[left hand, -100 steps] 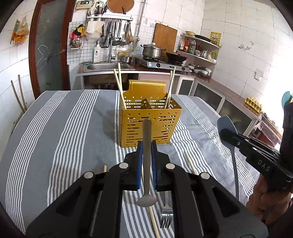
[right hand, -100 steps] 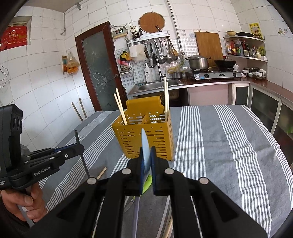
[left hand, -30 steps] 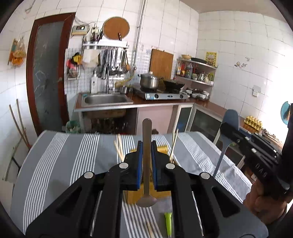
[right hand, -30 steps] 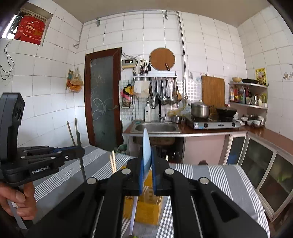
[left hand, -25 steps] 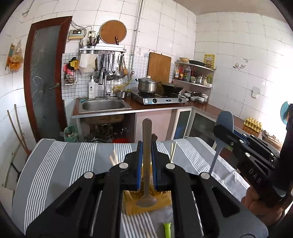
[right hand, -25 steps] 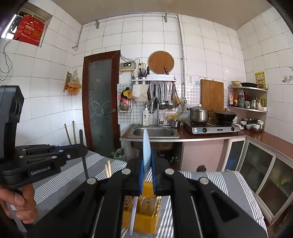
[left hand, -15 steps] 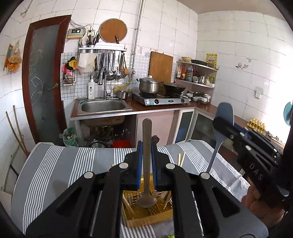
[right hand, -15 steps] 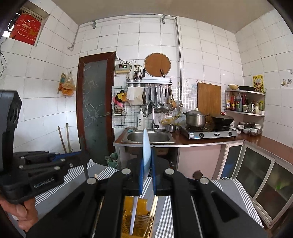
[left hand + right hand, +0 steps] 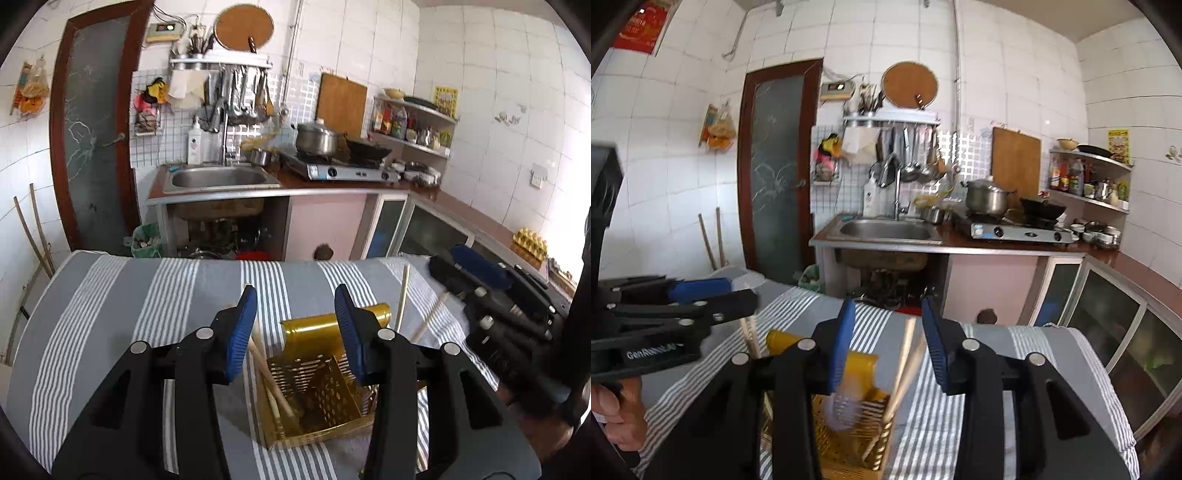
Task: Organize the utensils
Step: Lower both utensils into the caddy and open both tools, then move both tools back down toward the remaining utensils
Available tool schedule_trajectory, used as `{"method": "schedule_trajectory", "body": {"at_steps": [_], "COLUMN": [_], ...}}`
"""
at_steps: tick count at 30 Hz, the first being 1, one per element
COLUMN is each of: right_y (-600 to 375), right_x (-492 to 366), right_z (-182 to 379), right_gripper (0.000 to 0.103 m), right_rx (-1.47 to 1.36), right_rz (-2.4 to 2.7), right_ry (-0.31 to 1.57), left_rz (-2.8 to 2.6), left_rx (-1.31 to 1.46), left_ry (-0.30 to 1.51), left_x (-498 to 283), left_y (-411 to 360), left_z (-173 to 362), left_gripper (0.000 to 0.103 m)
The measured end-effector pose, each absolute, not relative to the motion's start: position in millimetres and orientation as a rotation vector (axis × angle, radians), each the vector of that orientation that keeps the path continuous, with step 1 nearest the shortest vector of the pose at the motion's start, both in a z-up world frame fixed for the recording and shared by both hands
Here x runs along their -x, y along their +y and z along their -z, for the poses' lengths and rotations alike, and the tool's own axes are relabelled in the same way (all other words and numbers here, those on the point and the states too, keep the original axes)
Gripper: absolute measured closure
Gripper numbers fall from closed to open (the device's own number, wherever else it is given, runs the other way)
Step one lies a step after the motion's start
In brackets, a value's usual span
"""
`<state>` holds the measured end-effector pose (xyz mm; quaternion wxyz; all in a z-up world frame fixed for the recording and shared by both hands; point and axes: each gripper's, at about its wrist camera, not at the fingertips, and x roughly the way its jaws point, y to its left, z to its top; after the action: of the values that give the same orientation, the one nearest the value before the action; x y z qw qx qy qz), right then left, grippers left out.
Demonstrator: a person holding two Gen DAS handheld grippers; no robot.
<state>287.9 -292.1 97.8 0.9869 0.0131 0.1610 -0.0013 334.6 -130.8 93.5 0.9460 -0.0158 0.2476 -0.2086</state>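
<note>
A yellow perforated utensil caddy (image 9: 317, 387) stands on the striped tablecloth, right under both grippers. My left gripper (image 9: 295, 325) is above it with its jaws opening and nothing between the blue pads; I cannot make out the metal spoon inside the caddy. My right gripper (image 9: 888, 343) also hangs over the caddy (image 9: 849, 435), jaws opening, pads bare. A blurred pale blue spatula (image 9: 842, 404) sits below its left pad, inside the caddy. Wooden chopsticks (image 9: 905, 365) lean in the compartments. Each gripper shows in the other's view: right gripper (image 9: 443, 258), left gripper (image 9: 738, 291).
The grey striped tablecloth (image 9: 110, 295) covers the table, whose far edge lies just past the caddy. Beyond it are a sink counter (image 9: 218, 181), a gas stove with a pot (image 9: 317, 140) and low cabinets. A hand (image 9: 617, 417) holds the left gripper.
Both grippers came forward and down over the caddy, then their jaws parted. The metal spoon left the left jaws and the blue spatula left the right jaws, dropping toward the caddy.
</note>
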Motion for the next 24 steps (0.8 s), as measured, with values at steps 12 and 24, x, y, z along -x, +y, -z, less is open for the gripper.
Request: {"method": "schedule_trajectory", "body": {"at_steps": [12, 24], "right_y": [-307.9, -288.1], "right_x": [-209.1, -135.9], "right_z": [-90.7, 43.8], "right_gripper": [0.065, 0.064], "right_rx": [-0.108, -0.27], "right_rz": [0.034, -0.003], "right_ry": [0.426, 0.773], "left_rz": [0.325, 0.297], "left_rx": [0.001, 0.042], "left_ry": [0.467, 0.801], "left_x": [-260.2, -194.4], "left_y": [-65.0, -13.9], "left_z": [-91.5, 62.0], "left_gripper": [0.061, 0.061]}}
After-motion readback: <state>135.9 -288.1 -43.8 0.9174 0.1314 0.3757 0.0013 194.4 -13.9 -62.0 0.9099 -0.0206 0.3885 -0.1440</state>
